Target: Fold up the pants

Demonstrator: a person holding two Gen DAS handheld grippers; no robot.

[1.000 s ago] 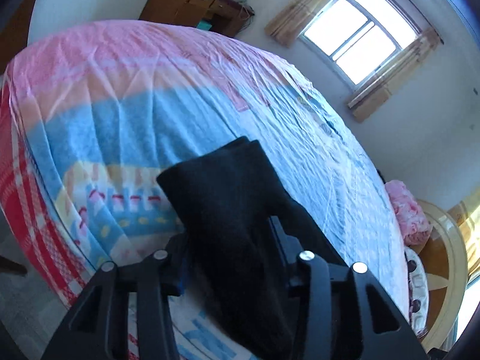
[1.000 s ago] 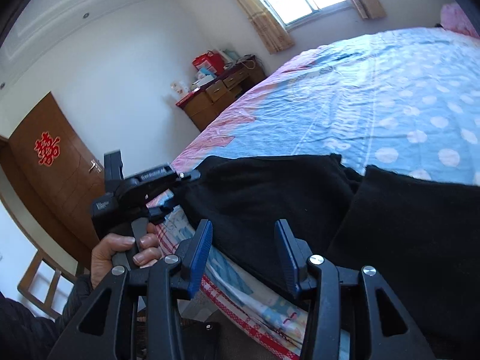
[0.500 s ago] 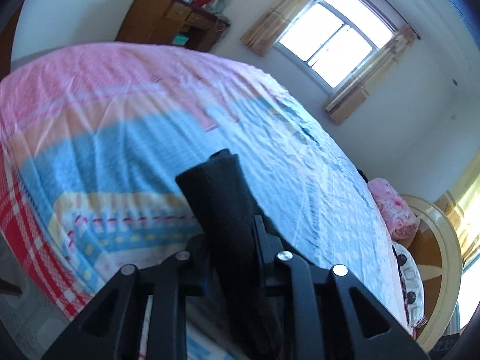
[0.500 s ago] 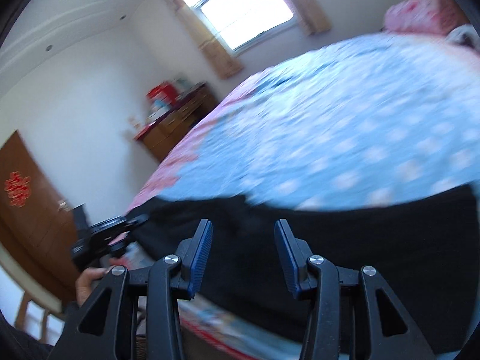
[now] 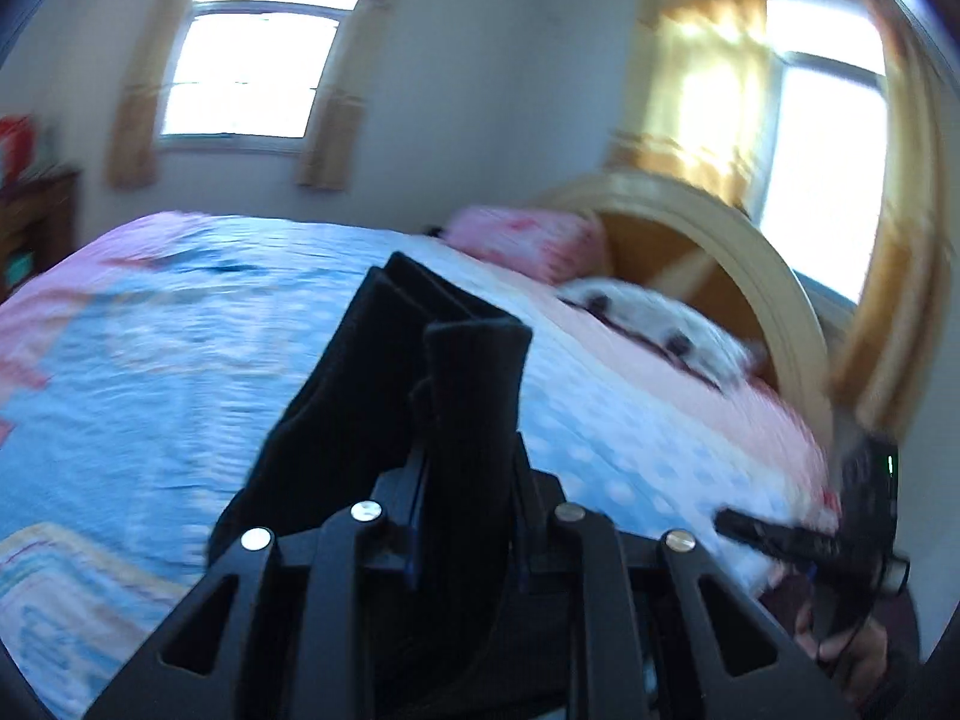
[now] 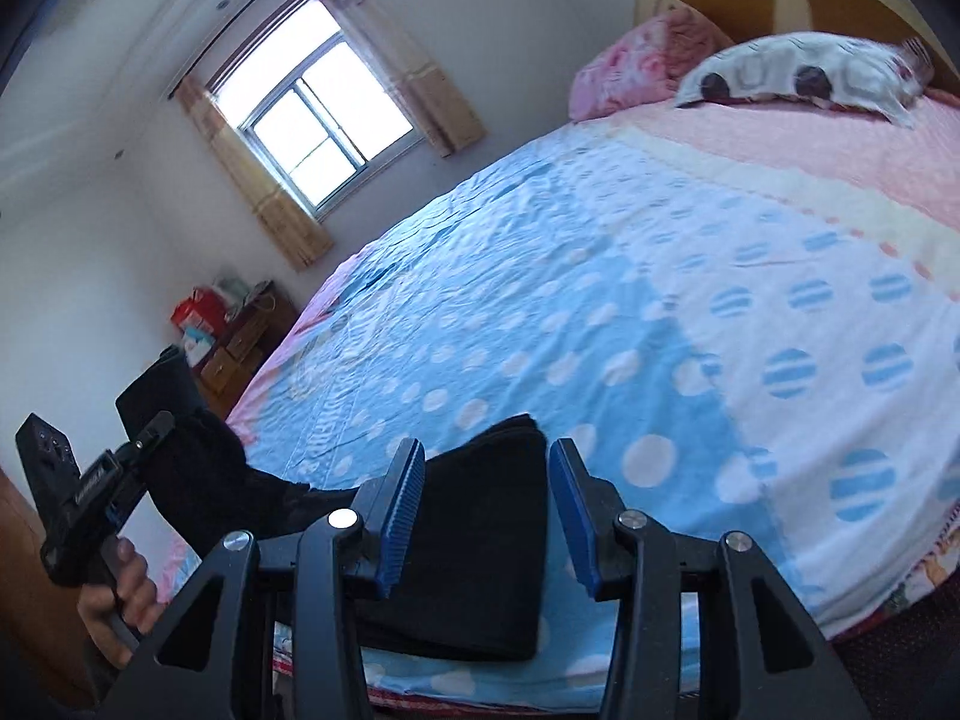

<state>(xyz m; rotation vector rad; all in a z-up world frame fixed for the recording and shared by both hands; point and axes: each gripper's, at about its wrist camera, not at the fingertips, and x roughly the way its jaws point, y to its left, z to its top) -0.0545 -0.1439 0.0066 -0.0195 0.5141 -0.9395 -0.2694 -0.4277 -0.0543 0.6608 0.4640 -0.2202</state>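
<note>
Pants [image 6: 468,546], black, lie folded at the bed's [image 6: 600,312] near edge, low centre of the right wrist view, one end lifted at lower left by the left gripper [image 6: 153,429]. Its jaws are clamped on that cloth [image 5: 468,420], which stands up between them in the frame's middle. Right gripper [image 6: 486,504] hovers over the folded part, jaws wide apart and holding nothing. Pillows [image 6: 798,78] rest at upper right.

Left tongs [image 5: 467,480] clamped tight; right tongs [image 6: 487,510] spread apart.
</note>
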